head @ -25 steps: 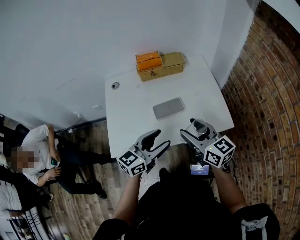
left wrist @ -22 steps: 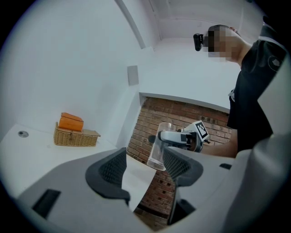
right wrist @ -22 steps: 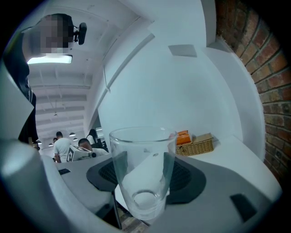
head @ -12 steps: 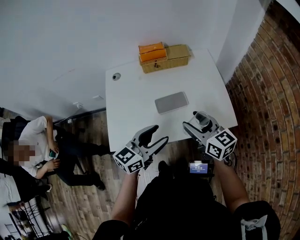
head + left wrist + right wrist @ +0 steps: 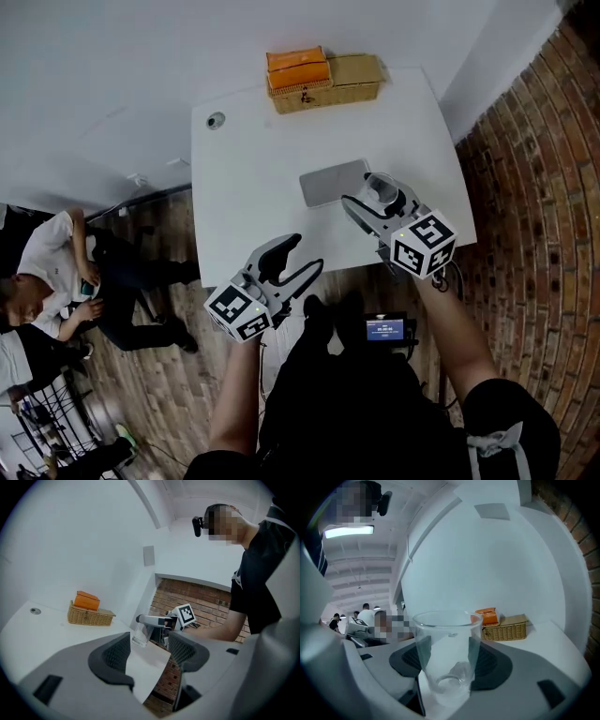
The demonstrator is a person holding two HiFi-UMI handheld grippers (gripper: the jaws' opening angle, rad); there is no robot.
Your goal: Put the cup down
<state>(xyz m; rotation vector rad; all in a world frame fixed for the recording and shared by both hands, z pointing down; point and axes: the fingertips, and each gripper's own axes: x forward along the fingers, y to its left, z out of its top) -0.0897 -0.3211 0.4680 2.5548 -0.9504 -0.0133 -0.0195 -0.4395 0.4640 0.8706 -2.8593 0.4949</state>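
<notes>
A clear plastic cup (image 5: pixel 447 653) stands upright between the jaws of my right gripper (image 5: pixel 447 660), which is shut on it. In the head view the cup (image 5: pixel 380 190) is held over the white table (image 5: pixel 253 169), just right of a grey tablet (image 5: pixel 333 182). From the left gripper view the cup (image 5: pixel 140 633) hangs a little above the table's near corner. My left gripper (image 5: pixel 292 262) is open and holds nothing, at the table's front edge.
A wicker basket (image 5: pixel 328 84) with an orange box (image 5: pixel 296 64) on it stands at the table's far edge. A small round fitting (image 5: pixel 216 120) sits at the far left corner. A brick wall (image 5: pixel 534 178) runs along the right. A seated person (image 5: pixel 56 272) is at the left.
My right gripper has carried the cup forward from the table's front right edge to over the table beside the tablet. The left gripper has stayed open near the front edge.
</notes>
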